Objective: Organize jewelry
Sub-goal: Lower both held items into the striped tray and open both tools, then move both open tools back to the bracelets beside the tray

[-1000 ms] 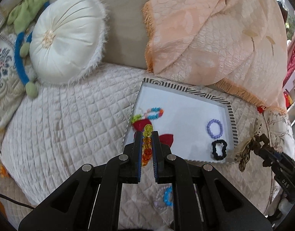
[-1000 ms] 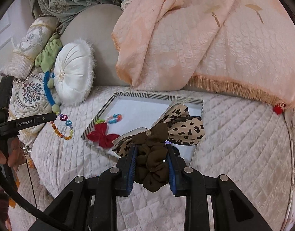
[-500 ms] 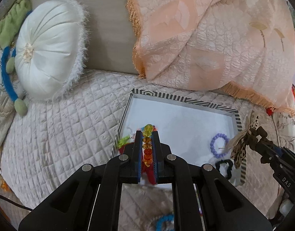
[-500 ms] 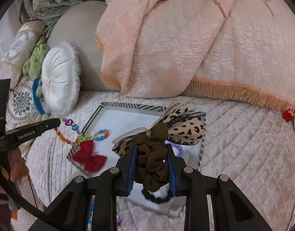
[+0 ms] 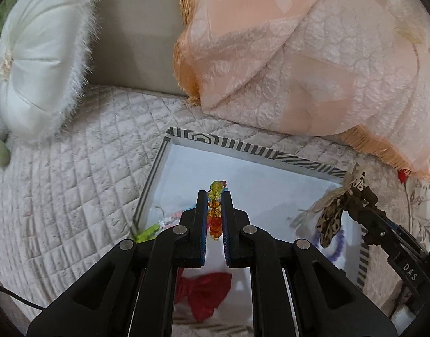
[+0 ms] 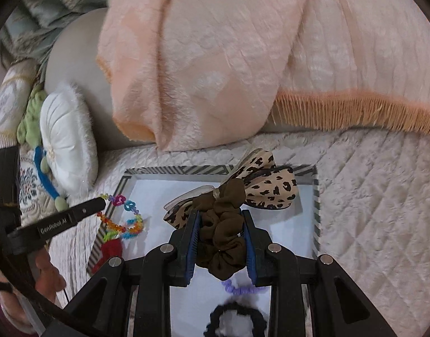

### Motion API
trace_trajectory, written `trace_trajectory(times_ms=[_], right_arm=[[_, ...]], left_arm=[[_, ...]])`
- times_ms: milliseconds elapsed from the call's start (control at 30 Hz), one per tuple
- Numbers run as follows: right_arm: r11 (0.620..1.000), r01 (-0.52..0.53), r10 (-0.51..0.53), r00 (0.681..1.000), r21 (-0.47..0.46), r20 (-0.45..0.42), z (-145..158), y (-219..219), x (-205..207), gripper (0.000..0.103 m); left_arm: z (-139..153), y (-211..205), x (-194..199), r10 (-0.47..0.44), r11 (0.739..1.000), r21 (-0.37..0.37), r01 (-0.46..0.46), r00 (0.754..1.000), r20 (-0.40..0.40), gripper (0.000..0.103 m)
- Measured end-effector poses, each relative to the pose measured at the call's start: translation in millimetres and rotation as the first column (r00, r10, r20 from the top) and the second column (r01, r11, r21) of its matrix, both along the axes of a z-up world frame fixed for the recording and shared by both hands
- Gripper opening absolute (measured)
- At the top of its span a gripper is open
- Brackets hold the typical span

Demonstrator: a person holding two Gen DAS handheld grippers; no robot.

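Note:
My left gripper (image 5: 214, 196) is shut on a bracelet of coloured glass beads (image 5: 215, 210) and holds it over the left part of the white tray (image 5: 243, 147) with a striped rim. In the right wrist view the bracelet (image 6: 119, 219) hangs from the left gripper (image 6: 101, 203) above the tray (image 6: 170, 170). My right gripper (image 6: 219, 214) is shut on a brown scrunchie with a leopard bow (image 6: 226, 224), over the tray's middle. A red bow (image 5: 203, 292), a purple hair tie (image 6: 240, 289) and a black scrunchie (image 6: 234, 320) lie in the tray.
The tray rests on a quilted beige cover (image 5: 74, 182). A round white cushion (image 5: 38, 64) is at the back left. A peach fringed throw (image 5: 299, 56) hangs behind the tray. A loom-band bracelet (image 5: 150, 231) lies at the tray's left rim.
Both grippers have moved forward and lower over the tray with their loads. The beaded bracelet now hangs above the tray's left part, and the scrunchie is over the middle.

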State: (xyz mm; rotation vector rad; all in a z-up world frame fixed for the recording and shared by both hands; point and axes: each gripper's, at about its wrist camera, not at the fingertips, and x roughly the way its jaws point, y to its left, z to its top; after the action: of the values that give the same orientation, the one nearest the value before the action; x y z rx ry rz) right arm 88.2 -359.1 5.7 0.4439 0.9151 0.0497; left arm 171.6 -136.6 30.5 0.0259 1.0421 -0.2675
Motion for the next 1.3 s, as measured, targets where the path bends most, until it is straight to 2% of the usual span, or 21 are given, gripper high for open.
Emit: trace_trajectory(times_ms=[200, 233, 267, 333, 467, 500, 533, 600, 667, 933, 1300], right_arm=[[0.999, 0.021, -0.023, 0.996, -0.033, -0.083, -33.6, -1.5, 14.2, 0.027], [0.999, 0.021, -0.025, 0.995, -0.043, -0.094, -36.8, -1.4, 14.2, 0.03], [0.998, 0.024, -0.029, 0.995, -0.05, -0.101, -38.2, -1.4, 12.9, 0.038], [0.998, 0.034, -0.039, 0.995, -0.054, -0.092, -37.0, -2.6, 6.6, 0.044], [0.997, 0.023, -0.028, 0.997, -0.068, -0.073, -26.6, -3.7, -6.7, 0.045], [0.997, 0.014, -0.019, 0.997, -0.075, -0.071, -23.4, -2.8, -10.8, 0.045], [0.997, 0.008, -0.014, 0.997, -0.079, -0.071, -21.1, -2.0, -10.9, 0.045], [0.995, -0.004, -0.002, 0.998, -0.096, -0.065, -14.6, 1.3, -20.1, 0.045], [0.994, -0.012, 0.006, 0.999, -0.107, -0.053, -9.9, 4.5, -28.2, 0.045], [0.99, -0.042, 0.035, 0.998, -0.135, -0.05, 1.8, 25.3, -58.6, 0.045], [0.989, -0.044, 0.041, 0.999, -0.143, -0.023, 20.1, 61.1, -109.0, 0.046]], left_arm=[[-29.7, 4.3, 19.3, 0.043, 0.998, 0.038, -0.041, 0.998, -0.044, 0.008], [-32.7, 5.7, 21.1, 0.047, 0.998, 0.043, -0.044, 0.998, -0.049, 0.008], [-35.9, 7.8, 23.3, 0.052, 0.998, 0.049, -0.049, 0.997, -0.055, 0.008], [-39.6, 12.6, 26.1, 0.063, 0.997, 0.053, -0.06, 0.996, -0.063, 0.008], [-42.2, 19.0, 28.2, 0.072, 0.996, 0.054, -0.068, 0.994, -0.079, 0.01], [-41.7, 19.6, 27.3, 0.07, 0.996, 0.059, -0.066, 0.994, -0.078, 0.013], [-40.5, 20.2, 24.8, 0.068, 0.996, 0.065, -0.063, 0.995, -0.076, 0.017], [-38.0, 22.8, 18.9, 0.064, 0.997, 0.058, -0.06, 0.995, -0.078, 0.036], [-34.1, 27.2, 11.6, 0.065, 0.998, 0.032, -0.063, 0.995, -0.079, 0.04], [-20.6, 42.9, -21.8, 0.062, 0.997, 0.044, -0.06, 0.997, -0.046, 0.04], [3.7, 66.5, -91.3, 0.034, 0.998, 0.06, -0.035, 0.999, 0.026, 0.04]])
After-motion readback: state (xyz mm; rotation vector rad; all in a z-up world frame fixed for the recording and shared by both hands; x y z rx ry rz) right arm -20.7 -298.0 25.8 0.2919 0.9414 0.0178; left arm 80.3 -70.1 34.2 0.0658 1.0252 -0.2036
